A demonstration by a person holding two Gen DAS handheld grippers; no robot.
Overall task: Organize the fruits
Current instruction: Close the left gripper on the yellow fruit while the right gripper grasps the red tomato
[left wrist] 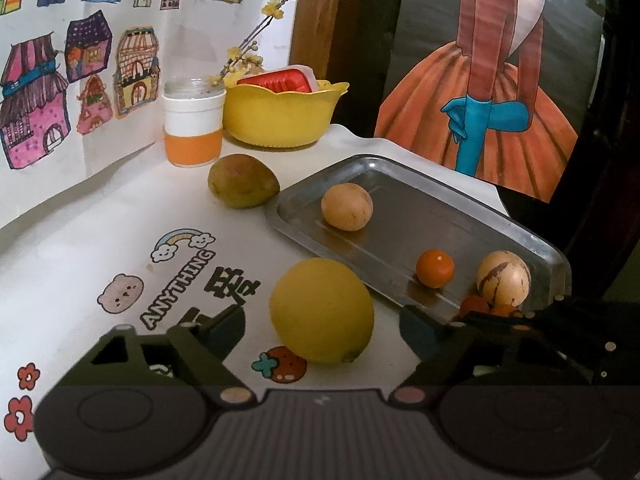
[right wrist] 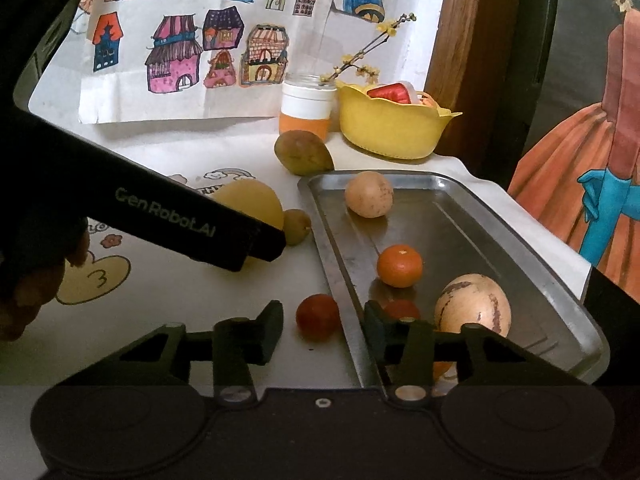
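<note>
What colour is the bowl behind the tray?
Yellow bowl, clearest in the left wrist view.

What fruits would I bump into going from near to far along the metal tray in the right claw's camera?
Striped melon → orange tangerine → tan round fruit, all lying in the tray.
</note>
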